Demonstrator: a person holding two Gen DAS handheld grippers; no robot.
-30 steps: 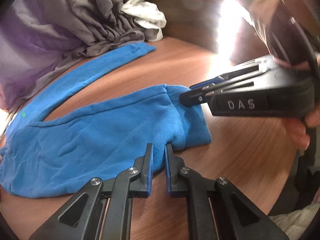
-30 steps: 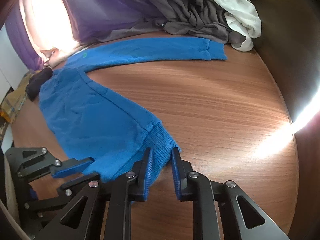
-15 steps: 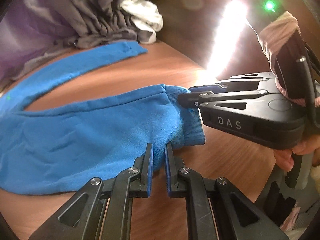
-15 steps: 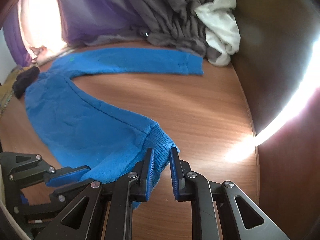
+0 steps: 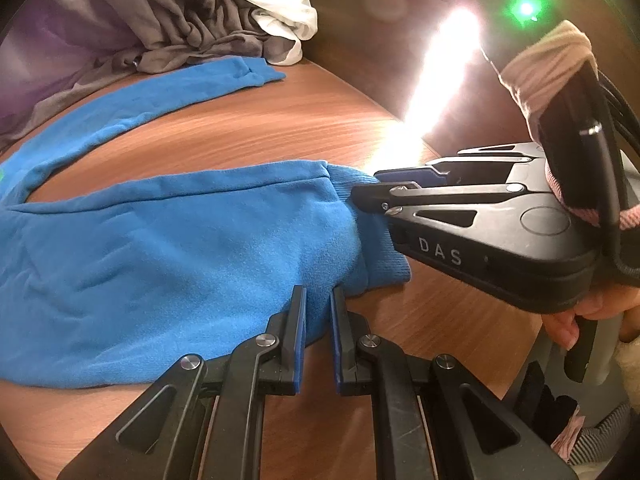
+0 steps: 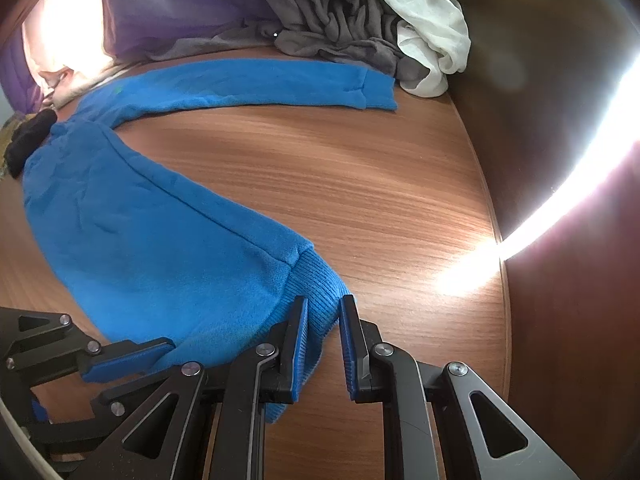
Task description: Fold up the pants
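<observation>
Blue pants [image 5: 168, 256] lie on a wooden table [image 5: 280, 128], legs spread apart. The near leg ends in a ribbed cuff [image 6: 316, 296]. My left gripper [image 5: 318, 300] is shut on the near leg's lower edge just above the cuff. My right gripper [image 6: 324, 308] is shut on the ribbed cuff's far corner; it also shows in the left wrist view [image 5: 364, 192]. The left gripper shows in the right wrist view [image 6: 132, 356] at the lower left. The far leg [image 6: 256, 84] lies flat toward the back, its cuff [image 5: 256, 74] near the clothes pile.
A pile of grey clothes [image 6: 336, 28] and a white garment [image 6: 432, 40] sits at the back. Purple fabric [image 6: 168, 12] lies behind the far leg. A dark wall [image 6: 540, 120] borders the table on the right, with a bright strip of light [image 6: 560, 200]. A black item [image 6: 28, 144] lies at the far left.
Both grippers hold the near leg's end and have shifted slightly; the cuff end looks lifted a little off the table and the view has tilted.
</observation>
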